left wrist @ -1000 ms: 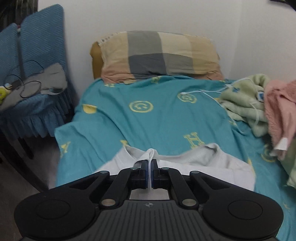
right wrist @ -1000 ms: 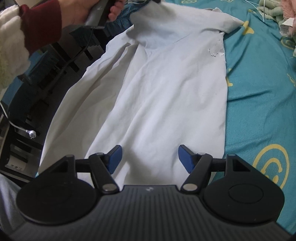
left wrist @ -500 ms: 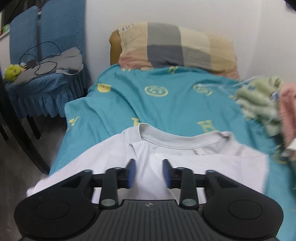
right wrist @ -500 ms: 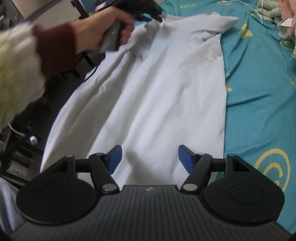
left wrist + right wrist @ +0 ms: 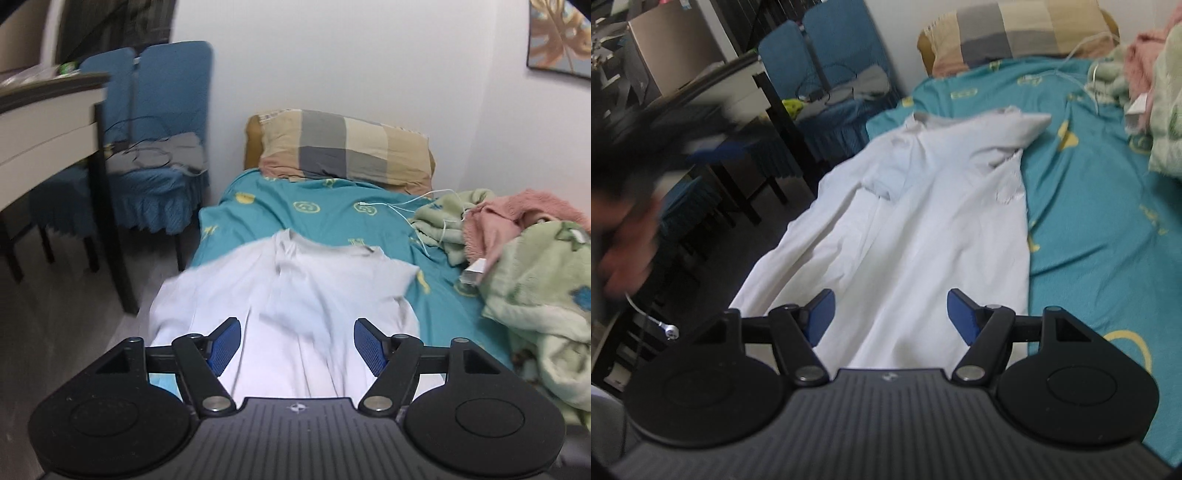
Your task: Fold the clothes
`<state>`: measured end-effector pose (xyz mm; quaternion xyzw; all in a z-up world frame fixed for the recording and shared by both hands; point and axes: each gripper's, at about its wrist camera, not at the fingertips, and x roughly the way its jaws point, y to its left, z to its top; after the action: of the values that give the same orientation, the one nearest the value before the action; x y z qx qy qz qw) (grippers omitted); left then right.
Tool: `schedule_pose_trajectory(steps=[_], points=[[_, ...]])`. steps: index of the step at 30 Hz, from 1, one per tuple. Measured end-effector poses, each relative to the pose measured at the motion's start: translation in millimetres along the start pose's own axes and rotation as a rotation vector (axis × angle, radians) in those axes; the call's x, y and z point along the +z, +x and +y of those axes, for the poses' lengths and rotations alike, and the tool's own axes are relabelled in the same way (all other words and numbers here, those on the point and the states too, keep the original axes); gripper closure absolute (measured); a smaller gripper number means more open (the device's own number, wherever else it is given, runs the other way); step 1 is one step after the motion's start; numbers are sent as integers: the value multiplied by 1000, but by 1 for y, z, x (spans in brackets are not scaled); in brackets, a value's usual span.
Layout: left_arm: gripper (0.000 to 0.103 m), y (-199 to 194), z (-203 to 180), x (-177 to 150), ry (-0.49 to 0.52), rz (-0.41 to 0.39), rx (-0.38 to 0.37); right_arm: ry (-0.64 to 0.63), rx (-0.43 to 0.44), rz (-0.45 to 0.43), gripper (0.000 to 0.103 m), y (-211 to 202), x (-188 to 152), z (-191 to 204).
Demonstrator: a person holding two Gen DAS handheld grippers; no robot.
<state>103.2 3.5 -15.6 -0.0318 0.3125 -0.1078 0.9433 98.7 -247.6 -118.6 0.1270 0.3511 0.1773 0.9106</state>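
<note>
A white T-shirt lies lengthwise on the teal bedsheet, collar toward the pillow, its left side folded over the body. It also shows in the right wrist view. My left gripper is open and empty, raised above the shirt's lower part. My right gripper is open and empty over the shirt's hem end. The left gripper and the hand holding it appear as a dark blur at the left of the right wrist view.
A checked pillow lies at the bed's head. Green and pink blankets and a white cable are piled on the bed's right side. Blue chairs and a desk stand left of the bed.
My left gripper let go of the shirt's collar area, opened wide and pulled back and up from the bed. The right gripper stayed open and tilted up slightly.
</note>
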Motion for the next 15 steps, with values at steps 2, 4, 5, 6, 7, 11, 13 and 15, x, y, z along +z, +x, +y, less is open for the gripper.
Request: schedule_pose_trajectory(steps=[2, 4, 5, 6, 7, 11, 13, 15], points=[[33, -22, -2, -18, -9, 12, -7, -22, -9, -29, 34, -6, -1, 5], [30, -39, -4, -33, -12, 13, 0, -44, -18, -48, 34, -11, -3, 11], [27, -44, -4, -40, -18, 12, 3, -56, -23, -57, 34, -13, -4, 14], [26, -49, -4, -47, -25, 13, 5, -67, -27, -66, 34, -16, -5, 17], [26, -51, -4, -54, -25, 16, 5, -76, -30, -72, 34, -18, -6, 20], [24, -51, -9, -78, 25, 28, 4, -112, -54, -86, 34, -25, -7, 30], [23, -50, -16, -84, 76, 27, 3, -108, -65, -95, 34, -28, -5, 31], [21, -51, -21, -86, 97, 15, -1, -96, -71, -98, 34, -30, -4, 31]])
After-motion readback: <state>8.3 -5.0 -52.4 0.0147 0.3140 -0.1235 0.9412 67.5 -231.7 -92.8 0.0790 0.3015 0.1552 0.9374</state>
